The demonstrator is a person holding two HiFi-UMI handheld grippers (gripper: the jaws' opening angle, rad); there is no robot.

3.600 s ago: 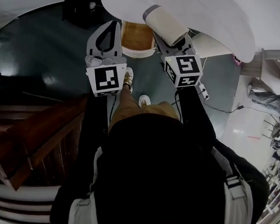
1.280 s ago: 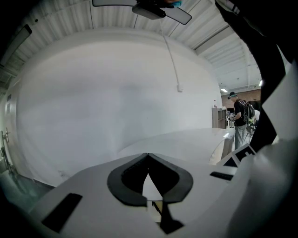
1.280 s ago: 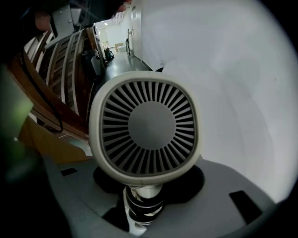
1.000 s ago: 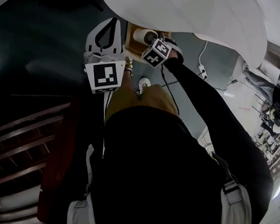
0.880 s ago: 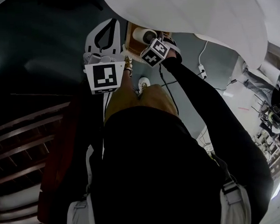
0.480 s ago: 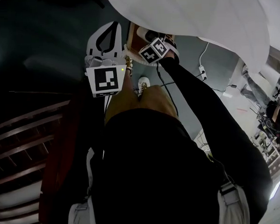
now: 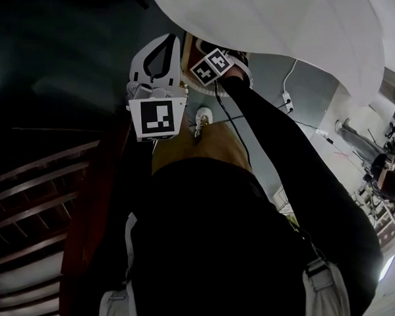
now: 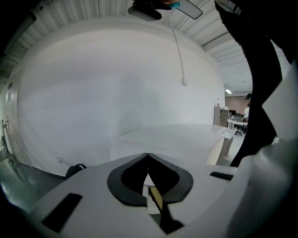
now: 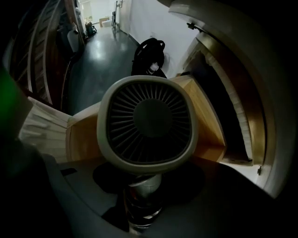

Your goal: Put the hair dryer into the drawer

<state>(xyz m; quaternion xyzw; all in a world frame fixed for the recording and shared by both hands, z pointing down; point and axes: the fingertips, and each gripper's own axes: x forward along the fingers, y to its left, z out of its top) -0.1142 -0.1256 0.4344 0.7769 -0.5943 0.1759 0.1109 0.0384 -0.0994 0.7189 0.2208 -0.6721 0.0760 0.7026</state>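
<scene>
- Head view, upper middle of the frame: the left gripper (image 7: pixel 169 43) stood just left of the right one's marker cube (image 7: pixel 209 64), both close under the rim of the white table (image 7: pixel 276 24).
- Left gripper view: its jaws were pressed together with nothing between them, looking out across the white tabletop and not at the drawer.
- Right gripper view, centre: the right gripper (image 9: pixel 143 186) was clamped on the handle of the hair dryer (image 9: pixel 146 123), whose round rear grille faced the camera.
- Wooden walls of the open drawer (image 9: pixel 205 123) showed left and right of the grille, so the dryer hung over or just inside its mouth; whether it touched the bottom could not be told.
- The dryer's barrel ran straight away from the camera, nose toward the drawer, with the handle running back into the jaws.
- Judged from this, the drawer lay directly beyond the dryer, and the right hand alone was placed to set it down.
</scene>
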